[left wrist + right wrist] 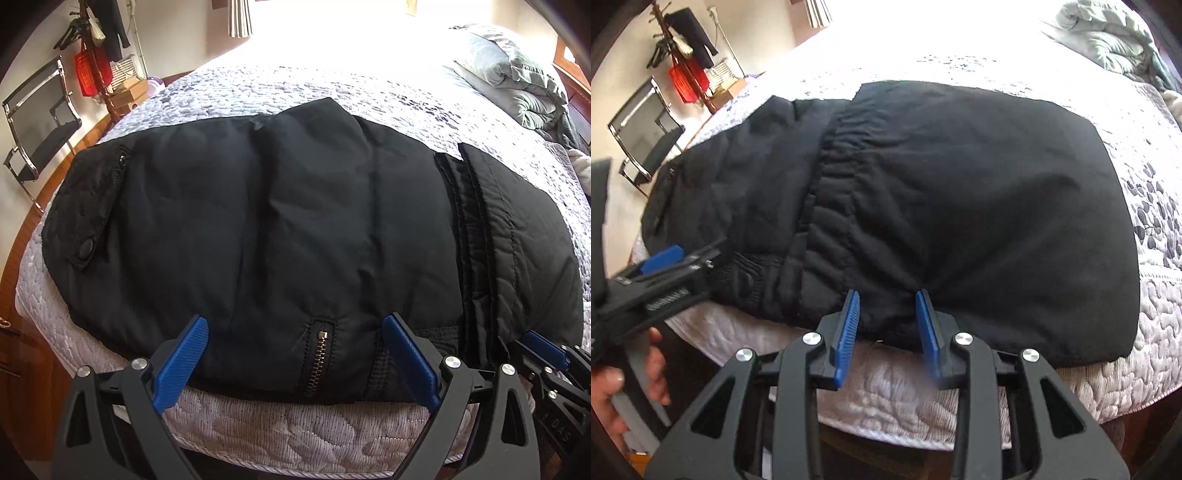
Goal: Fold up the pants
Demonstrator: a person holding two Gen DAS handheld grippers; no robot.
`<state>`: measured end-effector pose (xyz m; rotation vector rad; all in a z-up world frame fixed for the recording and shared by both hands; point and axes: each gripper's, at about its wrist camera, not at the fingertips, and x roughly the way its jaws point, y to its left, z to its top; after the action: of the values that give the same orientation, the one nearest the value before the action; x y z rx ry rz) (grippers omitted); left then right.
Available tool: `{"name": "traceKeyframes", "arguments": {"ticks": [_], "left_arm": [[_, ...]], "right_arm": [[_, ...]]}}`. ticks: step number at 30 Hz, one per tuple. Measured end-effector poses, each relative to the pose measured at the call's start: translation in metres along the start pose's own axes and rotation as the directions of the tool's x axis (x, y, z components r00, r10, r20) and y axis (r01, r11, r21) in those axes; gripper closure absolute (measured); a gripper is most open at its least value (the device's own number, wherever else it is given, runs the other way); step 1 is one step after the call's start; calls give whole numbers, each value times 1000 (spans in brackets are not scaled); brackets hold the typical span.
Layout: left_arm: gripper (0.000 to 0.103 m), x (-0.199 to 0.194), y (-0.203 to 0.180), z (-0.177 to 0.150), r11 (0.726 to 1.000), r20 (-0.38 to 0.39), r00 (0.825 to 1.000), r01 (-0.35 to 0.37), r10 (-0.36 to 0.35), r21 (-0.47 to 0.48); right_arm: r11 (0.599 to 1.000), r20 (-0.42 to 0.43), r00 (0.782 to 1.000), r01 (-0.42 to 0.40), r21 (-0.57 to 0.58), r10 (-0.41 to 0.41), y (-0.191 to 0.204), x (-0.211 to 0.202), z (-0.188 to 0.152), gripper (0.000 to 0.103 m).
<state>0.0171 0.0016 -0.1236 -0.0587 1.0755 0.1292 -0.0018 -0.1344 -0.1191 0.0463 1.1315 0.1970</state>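
Note:
Black padded pants [277, 206] lie folded across the quilted bed [295, 424], with a waistband flap and snap at the left and a brass zipper [319, 358] at the near edge. My left gripper [295, 325] stands open and wide, its blue pads on either side of the zipper above the near hem. My right gripper [888, 314] is shut on a thick bunch of the pants [960, 184] at their near edge, further right. The right gripper [546, 354] also shows at the lower right of the left wrist view. A hand [628, 369] holds the left gripper [661, 258].
A rumpled grey duvet [517, 81] lies at the bed's far right. A chrome chair [37, 122] and a coat rack with a red bag [92, 66] stand on the wooden floor to the left. Bright window light washes out the bed's far side.

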Motion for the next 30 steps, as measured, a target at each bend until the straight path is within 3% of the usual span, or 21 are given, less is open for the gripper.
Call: {"name": "traceKeyframes", "arguments": {"ticks": [7, 12, 17, 21, 24, 28, 30], "left_arm": [[8, -19, 17, 2, 999, 55, 998, 13, -11, -30], [18, -31, 62, 7, 974, 66, 996, 73, -60, -216], [18, -42, 117, 2, 914, 88, 991, 129, -103, -384], [18, -39, 164, -8, 845, 80, 984, 179, -161, -504], [18, -27, 195, -17, 781, 65, 971, 222, -228, -584], [22, -15, 220, -23, 736, 57, 957, 256, -285, -626], [23, -8, 231, -27, 695, 57, 942, 285, -332, -660]], "right_arm": [[999, 42, 998, -39, 28, 38, -7, -20, 4, 69], [999, 56, 998, -38, -29, 39, 5, -31, 6, 64], [993, 53, 998, -18, -115, 24, 26, -28, 12, 62], [992, 47, 998, -27, -122, 33, 33, -25, 12, 62], [990, 47, 998, -36, -135, 43, 42, -22, 14, 62], [986, 43, 998, -37, -162, 44, 56, -16, 18, 62], [987, 37, 999, -22, -159, 28, 58, -9, 20, 62]]}}
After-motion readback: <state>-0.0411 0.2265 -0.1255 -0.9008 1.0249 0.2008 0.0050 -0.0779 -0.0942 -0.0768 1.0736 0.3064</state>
